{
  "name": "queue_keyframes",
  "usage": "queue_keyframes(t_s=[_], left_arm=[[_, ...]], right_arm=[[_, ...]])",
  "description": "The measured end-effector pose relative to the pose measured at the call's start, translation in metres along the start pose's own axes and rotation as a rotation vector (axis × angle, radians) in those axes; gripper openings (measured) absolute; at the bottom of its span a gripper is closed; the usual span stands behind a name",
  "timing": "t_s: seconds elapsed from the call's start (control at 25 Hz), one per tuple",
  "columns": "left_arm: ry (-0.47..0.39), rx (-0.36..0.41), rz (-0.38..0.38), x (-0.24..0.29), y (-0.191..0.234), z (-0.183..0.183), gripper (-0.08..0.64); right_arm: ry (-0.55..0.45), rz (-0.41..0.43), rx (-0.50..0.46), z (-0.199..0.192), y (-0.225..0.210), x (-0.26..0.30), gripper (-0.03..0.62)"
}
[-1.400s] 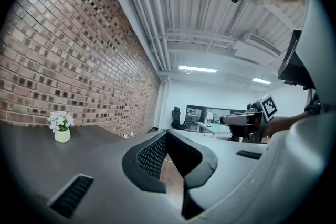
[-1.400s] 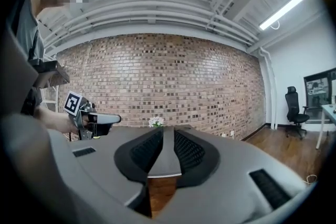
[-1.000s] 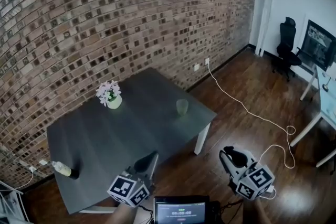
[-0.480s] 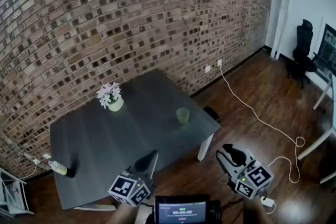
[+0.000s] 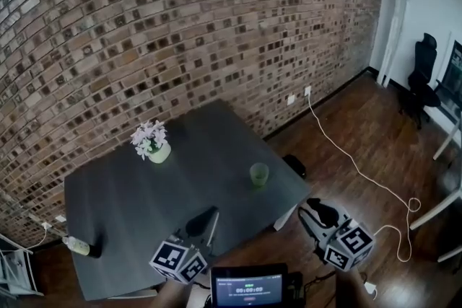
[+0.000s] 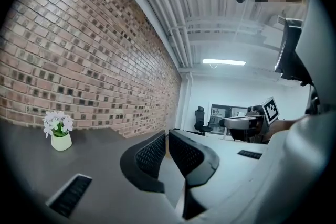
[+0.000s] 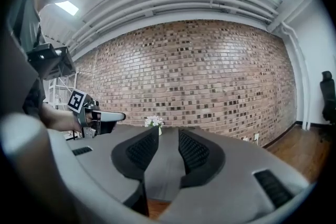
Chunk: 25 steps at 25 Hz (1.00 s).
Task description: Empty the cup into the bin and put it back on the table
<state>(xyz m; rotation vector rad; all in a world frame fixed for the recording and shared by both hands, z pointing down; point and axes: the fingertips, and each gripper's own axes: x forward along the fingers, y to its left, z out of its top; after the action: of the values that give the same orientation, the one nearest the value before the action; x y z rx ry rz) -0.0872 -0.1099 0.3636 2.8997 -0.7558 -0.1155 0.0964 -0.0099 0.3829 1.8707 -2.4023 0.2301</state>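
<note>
A pale green cup (image 5: 258, 174) stands upright near the right edge of the dark grey table (image 5: 137, 205). My left gripper (image 5: 206, 222) hovers over the table's near edge, well short of the cup. Its jaws are together with nothing in them (image 6: 167, 140). My right gripper (image 5: 315, 211) hangs over the wooden floor just off the table's right corner, below and right of the cup. Its jaws (image 7: 169, 136) stand a little apart and are empty. I cannot see what is inside the cup.
A white pot of pale flowers (image 5: 151, 143) stands at the table's back left. A bottle (image 5: 81, 247) lies near its front left edge. A black object (image 5: 294, 165) sits on the floor beside the table's right side. A white cable (image 5: 361, 169) trails across the floor. A brick wall runs behind.
The head view has swung left and drawn closer, so the table and cup sit lower and further right. The black object on the floor has come into sight. Both grippers keep their places.
</note>
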Motion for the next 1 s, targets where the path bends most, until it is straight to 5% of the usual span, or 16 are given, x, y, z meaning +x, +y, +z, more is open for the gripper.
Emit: queue_keyframes(t_s=[0.32,0.4,0.6,0.68,1.0], left_arm=[[0.010,0.010,0.008,0.030,0.053,-0.002,0.023],[0.017,0.014,0.014,0.038,0.062,-0.003,0.023],[0.036,-0.001,0.030,0.053,0.068,-0.010,0.023],[0.044,-0.010,0.029,0.059,0.068,-0.015,0.023],[0.079,-0.021,0.174,0.080,0.072,-0.044,0.069]], right_arm=[[0.034,-0.026,-0.008,-0.004,-0.028,0.058,0.123],[0.045,-0.023,-0.009,-0.007,-0.034,0.070,0.181],[0.085,0.007,-0.013,-0.014,-0.051,0.086,0.181],[0.093,0.029,-0.012,-0.018,-0.060,0.094,0.241],[0.127,0.159,-0.029,-0.043,-0.094,0.121,0.249]])
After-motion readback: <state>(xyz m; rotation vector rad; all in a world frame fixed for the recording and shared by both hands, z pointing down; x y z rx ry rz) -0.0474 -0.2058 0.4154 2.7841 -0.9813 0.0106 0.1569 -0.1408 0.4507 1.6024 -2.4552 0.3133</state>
